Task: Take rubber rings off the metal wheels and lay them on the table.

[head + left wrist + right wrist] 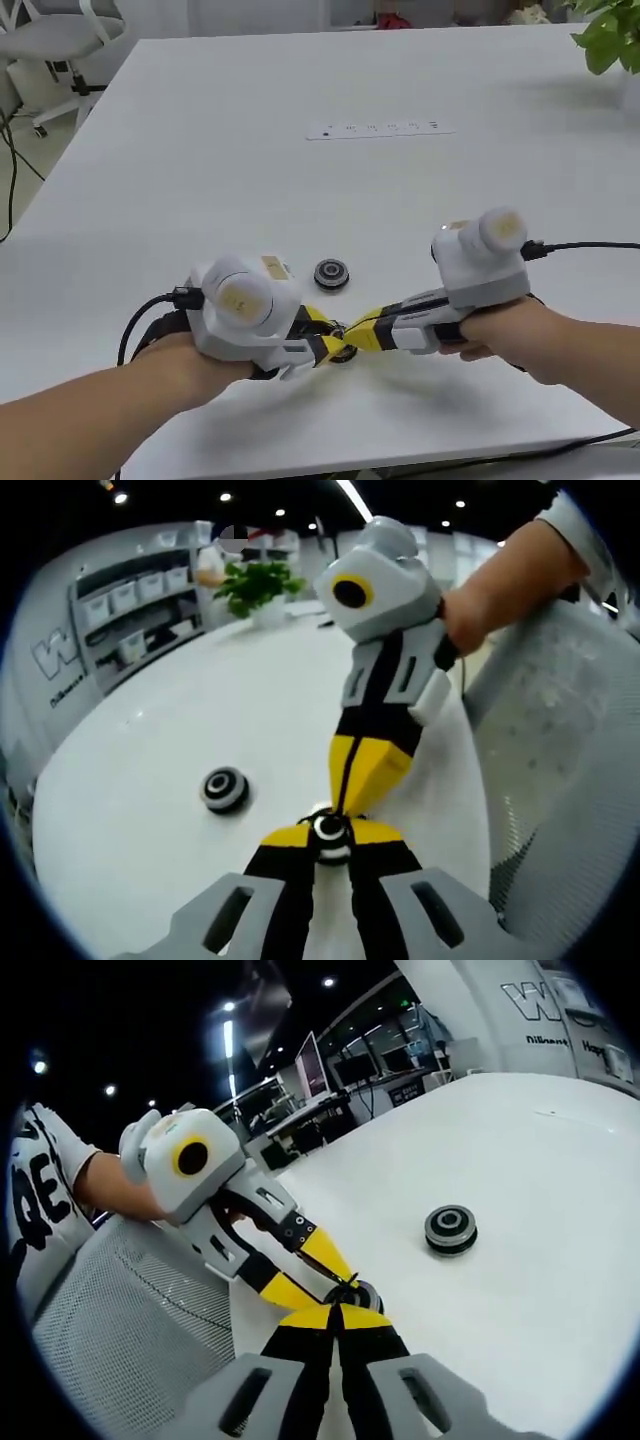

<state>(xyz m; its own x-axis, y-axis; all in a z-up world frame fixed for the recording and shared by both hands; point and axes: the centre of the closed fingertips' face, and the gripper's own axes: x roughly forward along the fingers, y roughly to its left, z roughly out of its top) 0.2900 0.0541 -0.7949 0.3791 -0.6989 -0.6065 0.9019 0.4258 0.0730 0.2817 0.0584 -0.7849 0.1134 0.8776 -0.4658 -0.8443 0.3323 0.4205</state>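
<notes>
**A:** In the head view, which step is in hand?

**B:** The peeling step, I think. The left gripper (330, 348) and the right gripper (352, 338) meet nose to nose on the held wheel (342, 354). It is just in front of the loose wheel (331, 273), on the person's side. The loose wheel lies alone on the table (200, 150) and looks untouched.

**A:** Any writing there?

**B:** A pale strip (380, 129) lies far behind the loose wheel. Its marks are too small to read.

**A:** And the left gripper view?

**B:** Its jaws pinch the held wheel from both sides, to the right of the loose wheel. The rubber ring (331, 851) sits on the hub. On the wall a big letter W (52, 655) is readable; the line under it is not.

**A:** The right gripper view?

**B:** Its jaws are pressed together at the rim and seem to nip the rubber ring. In my judgement the next move needs a steady pull away while the left gripper holds firm. Then the ring should be laid beside the loose wheel. The letters on the shirt (40, 1190) I cannot read.
</notes>
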